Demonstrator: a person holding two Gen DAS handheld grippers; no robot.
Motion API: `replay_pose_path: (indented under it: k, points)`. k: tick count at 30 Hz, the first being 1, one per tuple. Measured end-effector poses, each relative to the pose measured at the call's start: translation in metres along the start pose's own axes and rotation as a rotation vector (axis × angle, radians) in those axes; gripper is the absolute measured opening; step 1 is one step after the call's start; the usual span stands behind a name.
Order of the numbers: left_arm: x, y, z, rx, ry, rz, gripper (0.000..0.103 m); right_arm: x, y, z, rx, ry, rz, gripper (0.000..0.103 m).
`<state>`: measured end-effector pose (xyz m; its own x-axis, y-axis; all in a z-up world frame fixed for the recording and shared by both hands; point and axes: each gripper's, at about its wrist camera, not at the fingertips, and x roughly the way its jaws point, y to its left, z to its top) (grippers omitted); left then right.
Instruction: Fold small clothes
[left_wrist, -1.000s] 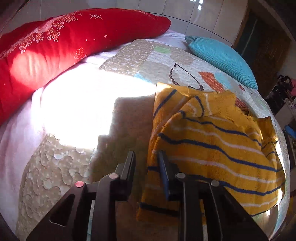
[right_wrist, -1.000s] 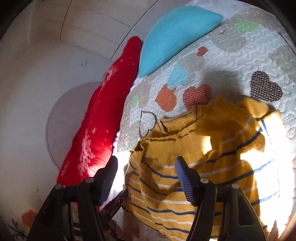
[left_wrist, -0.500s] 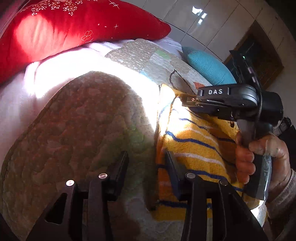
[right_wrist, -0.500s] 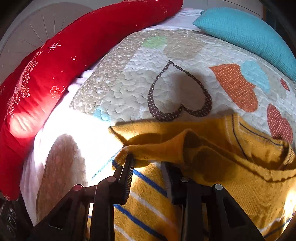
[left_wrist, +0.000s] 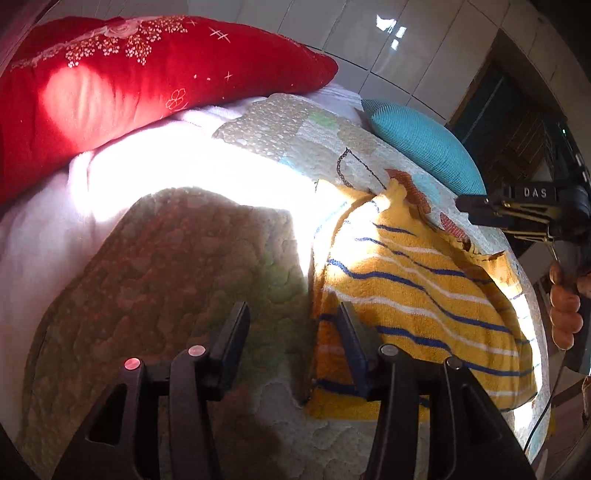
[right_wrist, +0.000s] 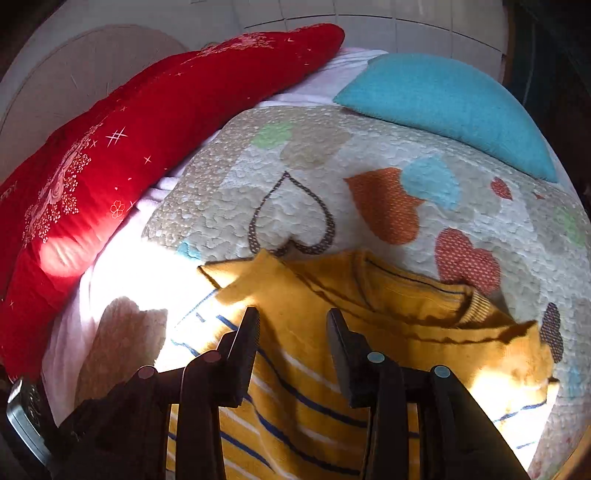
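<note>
The left gripper (left_wrist: 291, 325) hangs over the bed with its jaws apart; they have just been opening, and nothing is clamped between them. Its left finger stands over the shaded quilt (left_wrist: 177, 266), while its right finger sits above the near left edge of the yellow striped sweater (left_wrist: 413, 295), with the garment's edge lying below the gap.

The right gripper (right_wrist: 291, 332) also has its jaws apart, having just opened a little, with no cloth pinched between the pads. It points down over the upper part of the sweater (right_wrist: 314, 369), just short of the folded-over sleeve and collar. In the left wrist view the body of this tool and the person's hand (left_wrist: 565, 306) holding it show at the right edge.

The sweater lies flat on the heart-patterned quilt (right_wrist: 369, 166), partly in a bright patch of sun. Beyond it a long red pillow (right_wrist: 147, 136) runs along the far side of the bed, and a turquoise cushion (right_wrist: 443, 99) rests near the tiled wall (left_wrist: 369, 40).
</note>
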<state>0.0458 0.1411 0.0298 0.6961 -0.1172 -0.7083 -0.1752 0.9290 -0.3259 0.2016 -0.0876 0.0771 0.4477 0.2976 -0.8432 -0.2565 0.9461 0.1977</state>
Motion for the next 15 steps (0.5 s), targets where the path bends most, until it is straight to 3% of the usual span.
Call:
replay_pose_path:
  k: [5,7,9,10,12,15]
  points:
    - [-0.027,-0.017,-0.001,0.040,-0.077,-0.041,0.061,-0.021,-0.111,-0.056,0.175,0.051,-0.108,0.041]
    - [-0.029,-0.025,-0.004,0.071,-0.077,-0.042,0.061,-0.021,-0.157,-0.076,0.269,0.052,-0.213,0.040]
    - [-0.024,-0.034,-0.005,0.104,-0.064,-0.034,0.061,-0.029,-0.200,-0.094,0.389,0.031,-0.298,0.031]
    - [-0.021,-0.036,-0.006,0.114,-0.056,-0.029,0.061,-0.037,-0.216,-0.101,0.456,-0.002,-0.264,0.028]
    - [-0.015,-0.038,-0.008,0.119,-0.035,-0.027,0.061,-0.053,-0.226,-0.108,0.524,-0.040,-0.226,0.029]
    - [-0.009,-0.038,-0.009,0.116,-0.018,-0.027,0.061,-0.083,-0.192,-0.105,0.425,-0.119,-0.262,0.035]
